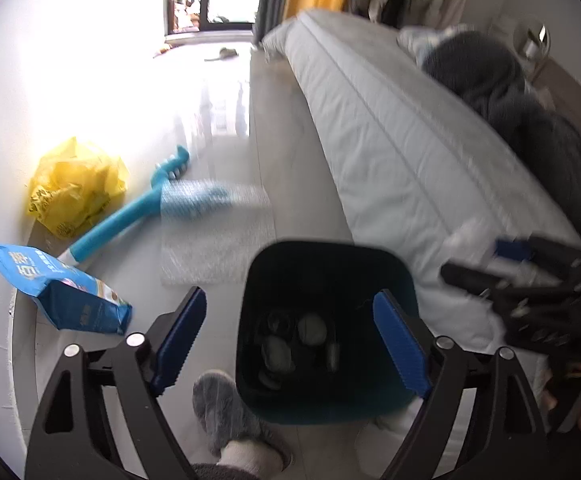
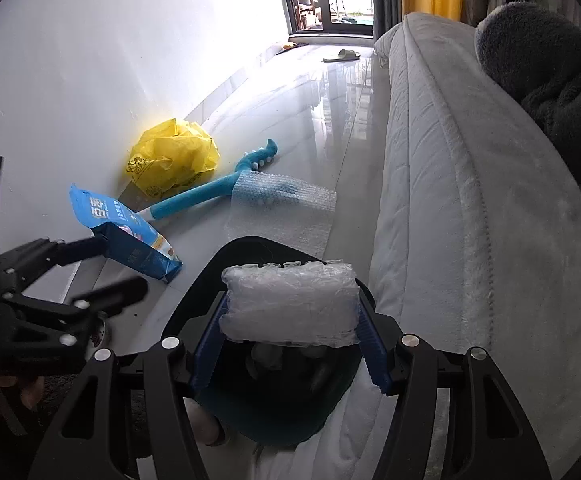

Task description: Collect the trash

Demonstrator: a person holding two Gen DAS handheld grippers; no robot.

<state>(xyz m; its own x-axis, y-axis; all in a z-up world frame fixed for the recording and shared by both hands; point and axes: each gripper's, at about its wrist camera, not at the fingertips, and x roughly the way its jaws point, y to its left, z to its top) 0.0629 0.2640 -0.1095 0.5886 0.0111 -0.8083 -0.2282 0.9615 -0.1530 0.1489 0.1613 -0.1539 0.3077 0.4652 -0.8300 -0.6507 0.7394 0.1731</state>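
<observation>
R gripper (image 2: 290,344) clamped on a rolled wad of bubble wrap (image 2: 290,304), held right over the dark bin (image 2: 274,420), bin w/ some items already inside. L gripper (image 1: 290,340) released, jaws wide apart w/ nothing btwn them, above the same bin (image 1: 322,400). On floor, 10–11 o'clock from bin: flat bubble wrap sheet (image 2: 282,208), blue packet (image 2: 130,236), yellow bag (image 2: 174,160), blue toy rake (image 2: 226,184). Bed (image 2: 470,220) at 3 o'clock.
</observation>
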